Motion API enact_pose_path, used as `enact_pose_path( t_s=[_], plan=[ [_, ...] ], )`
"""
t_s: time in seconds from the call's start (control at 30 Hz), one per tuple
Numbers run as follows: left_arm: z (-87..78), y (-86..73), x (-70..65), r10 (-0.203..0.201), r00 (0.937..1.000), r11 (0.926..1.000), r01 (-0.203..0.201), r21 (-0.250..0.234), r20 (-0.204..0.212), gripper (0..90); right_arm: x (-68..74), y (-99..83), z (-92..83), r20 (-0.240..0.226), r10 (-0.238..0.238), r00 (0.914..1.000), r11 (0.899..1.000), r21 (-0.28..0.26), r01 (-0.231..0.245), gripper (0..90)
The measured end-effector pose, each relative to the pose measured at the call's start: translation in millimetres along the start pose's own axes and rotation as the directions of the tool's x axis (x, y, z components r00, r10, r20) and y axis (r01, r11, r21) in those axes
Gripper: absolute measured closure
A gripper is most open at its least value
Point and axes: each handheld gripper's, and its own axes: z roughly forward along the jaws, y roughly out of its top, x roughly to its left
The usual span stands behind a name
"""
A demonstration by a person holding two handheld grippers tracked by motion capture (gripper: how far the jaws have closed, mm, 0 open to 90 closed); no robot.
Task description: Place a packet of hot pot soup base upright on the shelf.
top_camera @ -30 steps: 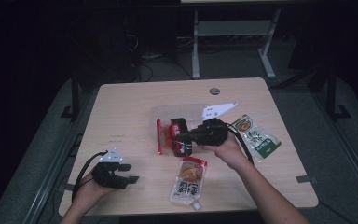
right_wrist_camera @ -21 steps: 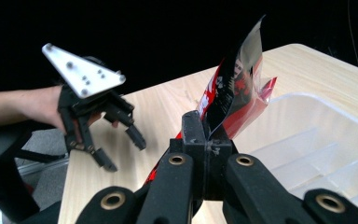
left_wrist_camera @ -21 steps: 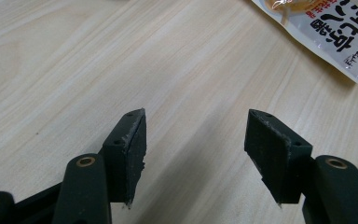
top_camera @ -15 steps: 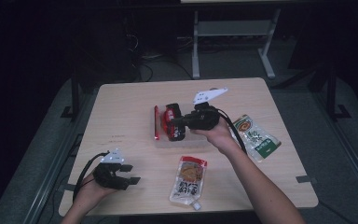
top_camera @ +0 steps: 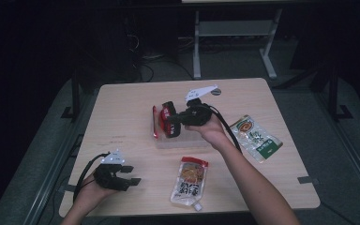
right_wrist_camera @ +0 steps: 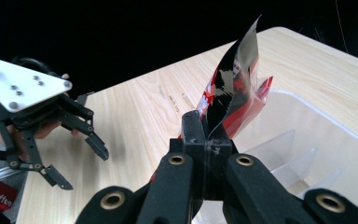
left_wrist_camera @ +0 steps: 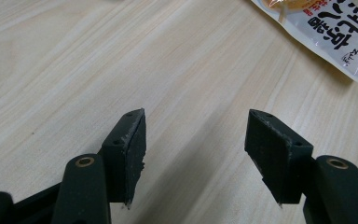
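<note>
A red and black snack packet (top_camera: 156,123) hangs above the middle of the table with my right gripper (top_camera: 171,123) shut on its edge. In the right gripper view the packet (right_wrist_camera: 233,93) stands up from the closed jaws, just over a clear plastic bin (right_wrist_camera: 307,140) with dividers. That bin (top_camera: 187,142) lies on the table below the hand. My left gripper (top_camera: 130,178) rests near the front left corner, open, nothing between its fingers. It also appears in the right gripper view as the left gripper (right_wrist_camera: 81,168), and its own view shows the open left gripper (left_wrist_camera: 198,116) over bare wood.
An orange and white pouch (top_camera: 190,180) lies near the front edge, its corner also seen as the pouch (left_wrist_camera: 326,28). A green pouch (top_camera: 255,138) lies at the right. A small dark disc (top_camera: 216,91) sits toward the far edge. The wooden table (top_camera: 122,108) has room at left.
My right gripper has carried the packet toward the far side of the table and slightly left, over the clear bin. The left gripper has stayed in place.
</note>
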Motion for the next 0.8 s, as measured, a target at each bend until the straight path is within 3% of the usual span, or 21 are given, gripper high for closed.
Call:
enact_pose_path(
  t_s=[0.5,0.8],
  plan=[
    [0.5,-0.3,0.6,0.004,1.0000,1.0000,-0.004,0.002,0.004,38.2,-8.5,-4.4,24.4,0.004,0.026,0.9997,0.998,0.049,-0.026,90.0],
    [0.9,-0.4,0.9,0.009,1.0000,0.9999,-0.009,0.008,0.003,38.3,-8.4,-5.8,37.4,0.020,0.008,0.9998,0.995,0.094,-0.010,89.8]
  ],
)
